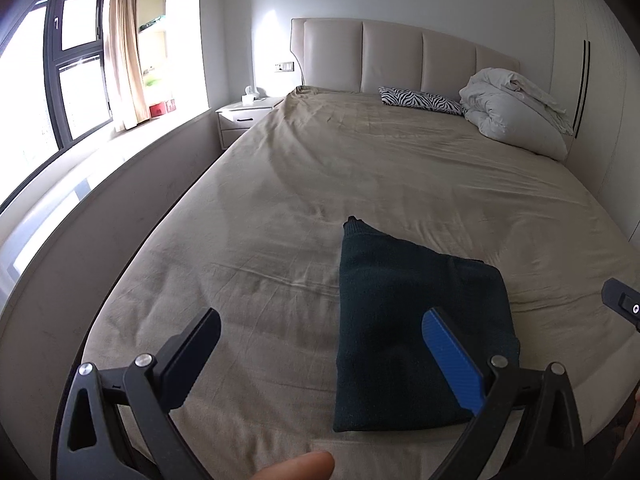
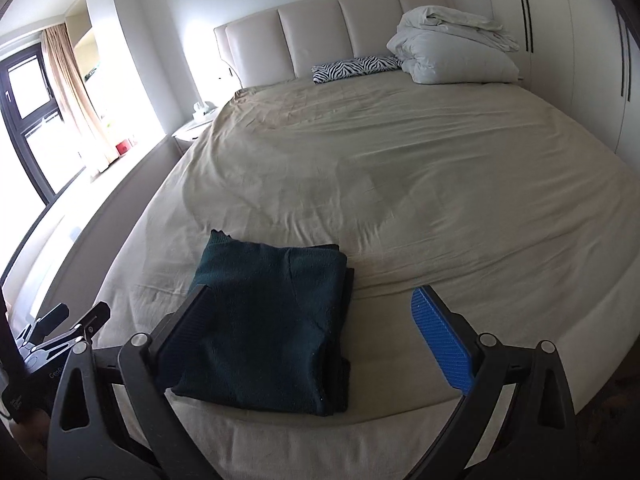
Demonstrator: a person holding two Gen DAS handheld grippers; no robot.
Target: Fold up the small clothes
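A dark green knitted garment (image 1: 416, 320) lies folded into a flat rectangle near the foot of the bed; it also shows in the right wrist view (image 2: 268, 324). My left gripper (image 1: 320, 332) is open and empty, held above the bed's front edge, its right finger over the garment's near right part. My right gripper (image 2: 312, 320) is open and empty, its left finger over the garment's left edge. The left gripper (image 2: 76, 320) shows at the far left of the right wrist view. A part of the right gripper (image 1: 624, 300) shows at the right edge of the left wrist view.
The bed (image 2: 400, 152) has a beige sheet and a padded headboard (image 1: 400, 56). A zebra-print pillow (image 1: 420, 101) and a bundled white duvet (image 1: 516, 108) lie at its head. A white nightstand (image 1: 244, 120) stands left of the bed, by the window (image 1: 60, 80). A wardrobe (image 2: 560, 40) stands right.
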